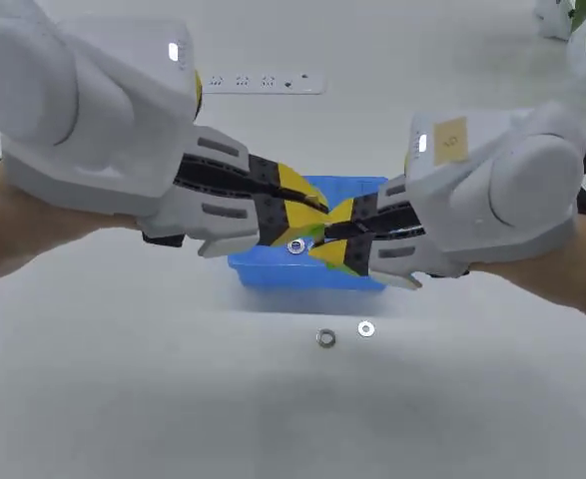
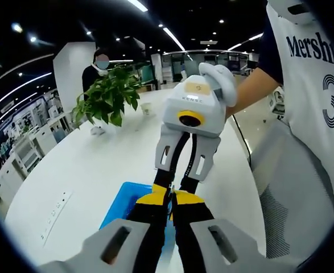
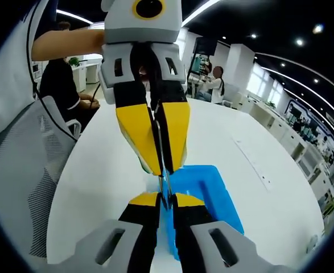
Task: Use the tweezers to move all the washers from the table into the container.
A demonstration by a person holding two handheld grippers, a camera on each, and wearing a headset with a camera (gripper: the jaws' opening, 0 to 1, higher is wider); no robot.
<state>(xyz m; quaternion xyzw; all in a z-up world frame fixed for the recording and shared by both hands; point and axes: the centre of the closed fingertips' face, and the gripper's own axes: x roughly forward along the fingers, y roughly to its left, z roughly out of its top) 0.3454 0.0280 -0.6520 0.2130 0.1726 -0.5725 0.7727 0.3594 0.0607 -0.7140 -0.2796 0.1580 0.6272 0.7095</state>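
left gripper [image 1: 312,205] comes in from the left of the head view, jaws narrow. In the right gripper view they look closed on the tweezers [image 3: 163,165], a thin metal blade running out from between the yellow tips

right gripper [image 1: 340,238] meets it tip to tip from the right. Its jaws are also nearly together with the same blade passing down between them, so it looks clamped on it too

Both sets of tips hang over the blue container [image 1: 263,274]. One washer [image 1: 295,245] shows just under the meeting tips, over the container's near side. Pinched in the tweezers or already lying inside, cannot tell

Further out, two loose washers sit on the white table [image 1: 123,409], near washer [image 1: 325,338] and far washer [image 1: 365,328], close together but apart, just in front of the container's front wall on the person's side

Key relation: from the tips the loose washers lie toward the person and down, a little to the right, so the right gripper looks nearer. The tweezers' long axis runs left to right between the grippers, about parallel to the front wall. My guess is the point must swing down and back over that wall to reach them

Task judged partway, at least two washers not yet in
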